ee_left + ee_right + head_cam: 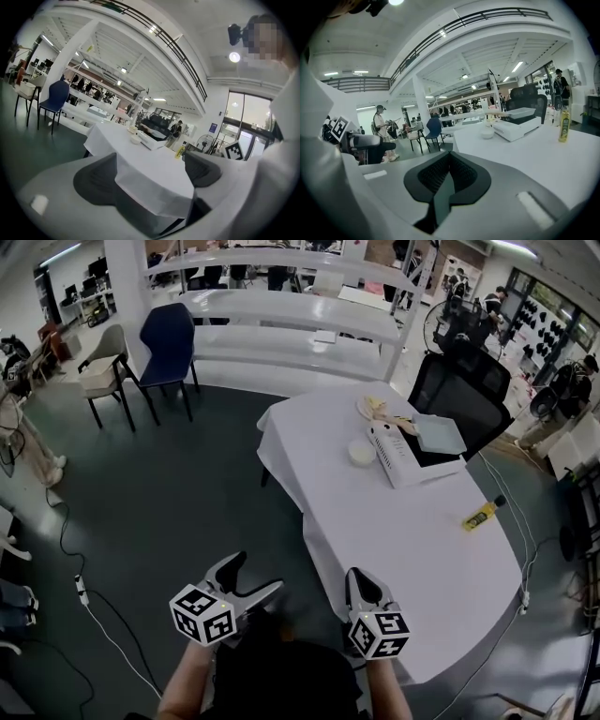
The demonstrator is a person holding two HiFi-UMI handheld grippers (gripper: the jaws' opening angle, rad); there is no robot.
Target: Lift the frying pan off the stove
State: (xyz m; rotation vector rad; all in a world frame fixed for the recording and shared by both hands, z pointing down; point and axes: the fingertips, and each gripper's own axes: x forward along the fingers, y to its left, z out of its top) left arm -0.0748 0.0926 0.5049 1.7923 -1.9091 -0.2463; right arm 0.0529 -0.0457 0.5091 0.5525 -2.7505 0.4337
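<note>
Looking down in the head view: both tools held low at the near edge, well apart from the cooking things. Left hand-held gripper [253, 576] with jaws spread, right hand-held gripper [362, 579] with jaws pressed together, neither on anything. Frying pan [439, 435], pale and squarish, resting on the stove [394, 457] at the far side of the white-draped surface [412, 559]. Small bowl [360, 452] just beside the stove, yellow bottle [482, 515] nearer the right edge. No handle to be made out.

Turning to the left gripper view: pads [96, 183] wide apart, only the draped corner of the surface showing between them, stove far off and small.

Turning to the right gripper view: pads [429, 178] shut tight on nothing. Frying pan [521, 112] atop the stove [513, 127], bottle [565, 125] off to the right.

Likely troubles from here:
- Arriving with the right jaws unopened and merely shoving the frying pan.
- Clipping the bowl or bottle on the long reach.
- Snagging the hanging cloth and dragging everything.
- Pinching a thin rim off-centre and tipping the frying pan.
</note>
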